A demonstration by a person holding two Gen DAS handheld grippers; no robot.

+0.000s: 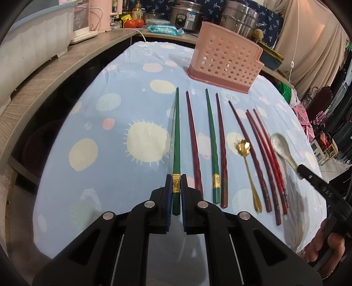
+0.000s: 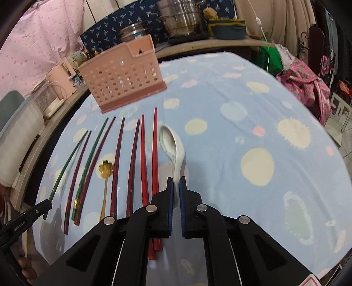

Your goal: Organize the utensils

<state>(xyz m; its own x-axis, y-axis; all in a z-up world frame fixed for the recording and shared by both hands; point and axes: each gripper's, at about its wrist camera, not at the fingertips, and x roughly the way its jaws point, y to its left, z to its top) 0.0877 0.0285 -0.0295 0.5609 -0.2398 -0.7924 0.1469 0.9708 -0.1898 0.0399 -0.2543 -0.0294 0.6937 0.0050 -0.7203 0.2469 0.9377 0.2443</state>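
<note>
A pink perforated utensil holder (image 1: pixel 226 58) (image 2: pixel 123 77) stands at the far side of the table. Several chopsticks lie in a row in front of it. My left gripper (image 1: pixel 176 179) is shut on the leftmost green chopstick (image 1: pixel 176 136), near its gold band; this chopstick also shows in the right wrist view (image 2: pixel 66 164). My right gripper (image 2: pixel 175 181) is shut on the handle of a white ceramic spoon (image 2: pixel 173 151) (image 1: pixel 280 146) at the right end of the row. A gold flower spoon (image 1: pixel 248 167) (image 2: pixel 106 176) lies among dark red chopsticks (image 1: pixel 194 140).
The table has a blue cloth with pale circles (image 1: pixel 110 136) (image 2: pixel 253 132). A counter (image 1: pixel 66 63) behind it carries pots (image 1: pixel 187 15), a pink appliance, tomatoes and a white bin. Clothes and furniture crowd the right side (image 2: pixel 308 88).
</note>
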